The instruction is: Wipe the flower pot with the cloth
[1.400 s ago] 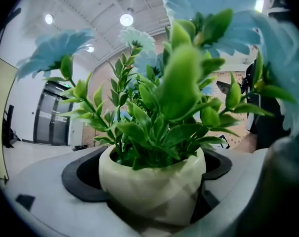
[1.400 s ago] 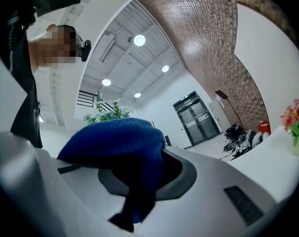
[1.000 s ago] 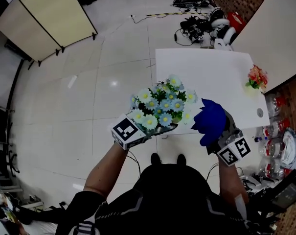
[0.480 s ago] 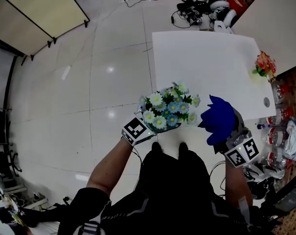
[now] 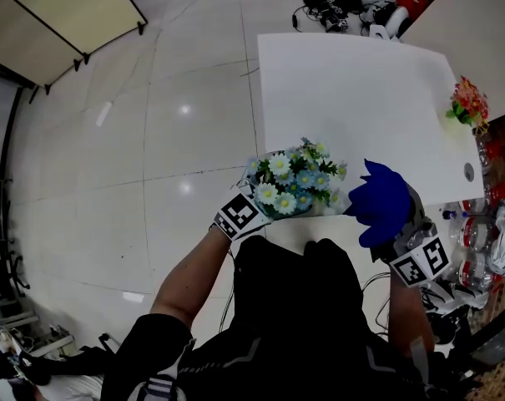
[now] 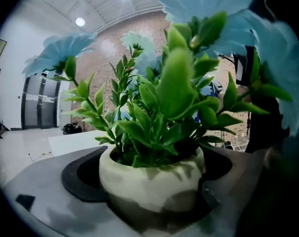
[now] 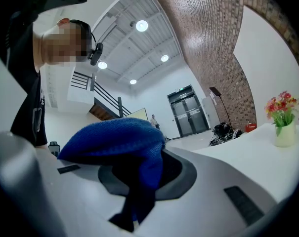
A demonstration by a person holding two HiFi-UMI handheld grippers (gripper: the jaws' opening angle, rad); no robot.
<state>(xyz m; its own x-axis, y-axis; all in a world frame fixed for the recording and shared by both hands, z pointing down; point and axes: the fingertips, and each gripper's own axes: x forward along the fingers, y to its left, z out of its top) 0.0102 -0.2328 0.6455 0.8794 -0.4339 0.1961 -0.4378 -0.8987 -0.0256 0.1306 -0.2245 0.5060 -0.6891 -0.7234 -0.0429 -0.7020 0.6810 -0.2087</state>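
The flower pot (image 6: 149, 179) is clamped between the jaws of the left gripper (image 6: 151, 196). Its cream wall is pressed by the dark fingers (image 6: 80, 174) at 9 and 3 o'clock, with leaves and pale blue flowers (image 5: 295, 180) rising at 12 o'clock. The blue cloth (image 7: 119, 139) is pinched in the closed-down right gripper (image 7: 144, 179) and, in the head view, is seen just beside the flowers at their 3 o'clock, over the near edge of the white table (image 5: 361, 98).
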